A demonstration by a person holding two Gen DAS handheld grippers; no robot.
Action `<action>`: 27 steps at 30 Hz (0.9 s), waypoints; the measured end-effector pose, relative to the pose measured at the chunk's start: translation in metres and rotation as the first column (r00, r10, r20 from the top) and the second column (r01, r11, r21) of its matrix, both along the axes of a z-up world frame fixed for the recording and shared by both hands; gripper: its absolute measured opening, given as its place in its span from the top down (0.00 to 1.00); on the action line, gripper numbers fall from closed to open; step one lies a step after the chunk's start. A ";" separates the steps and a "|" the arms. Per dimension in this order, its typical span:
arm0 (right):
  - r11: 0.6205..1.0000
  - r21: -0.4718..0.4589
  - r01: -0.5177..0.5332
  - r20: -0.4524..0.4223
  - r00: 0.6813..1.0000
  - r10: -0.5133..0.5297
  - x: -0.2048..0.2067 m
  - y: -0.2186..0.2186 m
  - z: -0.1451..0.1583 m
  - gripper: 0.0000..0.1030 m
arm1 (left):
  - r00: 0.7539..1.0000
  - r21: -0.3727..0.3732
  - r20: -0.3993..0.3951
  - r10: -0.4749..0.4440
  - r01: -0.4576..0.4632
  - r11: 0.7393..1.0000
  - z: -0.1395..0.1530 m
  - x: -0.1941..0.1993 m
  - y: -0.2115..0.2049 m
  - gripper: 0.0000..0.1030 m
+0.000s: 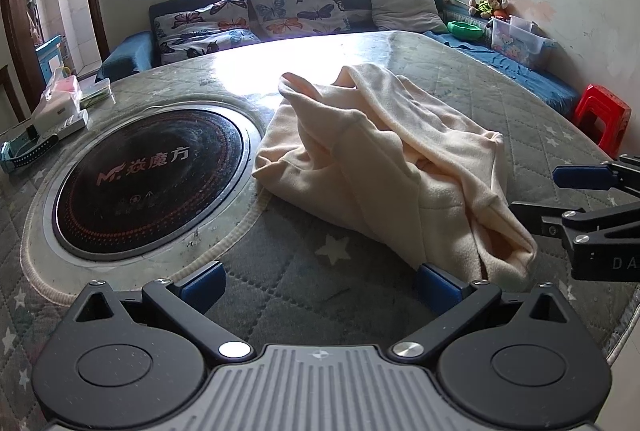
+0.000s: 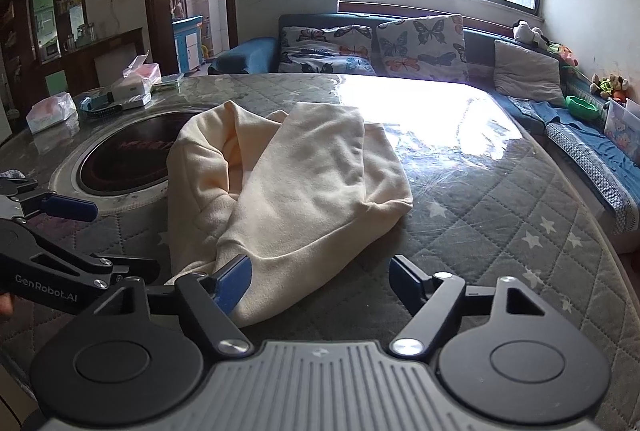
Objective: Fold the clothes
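A cream fleece garment (image 1: 384, 159) lies crumpled on the quilted grey table (image 1: 304, 283). It also shows in the right wrist view (image 2: 288, 183). My left gripper (image 1: 320, 283) is open; its right finger touches the garment's near corner. My right gripper (image 2: 320, 283) is open, with the garment's near edge lying between its fingers and against the left pad (image 2: 232, 283). The right gripper (image 1: 560, 199) shows at the right edge of the left wrist view, and the left gripper (image 2: 104, 237) at the left edge of the right wrist view.
A round black induction hob (image 1: 148, 179) is set into the table left of the garment. Boxes and a watch (image 1: 52, 119) lie at the far left. A sofa with butterfly cushions (image 1: 296, 3) stands behind. A red stool (image 1: 604, 119) stands at the right.
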State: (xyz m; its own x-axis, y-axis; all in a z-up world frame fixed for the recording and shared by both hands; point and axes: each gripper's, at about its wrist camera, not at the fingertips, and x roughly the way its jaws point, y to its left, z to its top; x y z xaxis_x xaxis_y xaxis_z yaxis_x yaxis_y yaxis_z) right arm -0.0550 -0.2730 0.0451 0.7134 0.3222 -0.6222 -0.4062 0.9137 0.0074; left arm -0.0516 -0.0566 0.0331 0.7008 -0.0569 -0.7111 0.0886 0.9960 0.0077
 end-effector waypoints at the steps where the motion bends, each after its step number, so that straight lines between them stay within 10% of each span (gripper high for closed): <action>1: 1.000 -0.002 -0.004 0.002 1.000 0.004 0.001 0.001 0.001 0.26 | 1.000 -0.001 0.001 0.001 -0.001 1.000 0.001 0.001 0.001 0.00; 27: 0.999 0.025 -0.047 0.001 0.999 0.047 0.109 0.035 0.027 0.54 | 0.989 0.003 0.137 0.057 -0.058 0.998 0.046 0.107 0.031 0.04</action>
State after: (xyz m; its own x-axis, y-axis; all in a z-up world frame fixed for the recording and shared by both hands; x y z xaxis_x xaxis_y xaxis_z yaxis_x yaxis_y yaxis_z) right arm 0.0542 -0.2376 0.0719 0.6973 0.3709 -0.6134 -0.4486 0.8932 0.0302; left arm 0.0556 -0.0259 0.0791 0.7933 -0.0087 -0.6088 0.0286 0.9993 0.0230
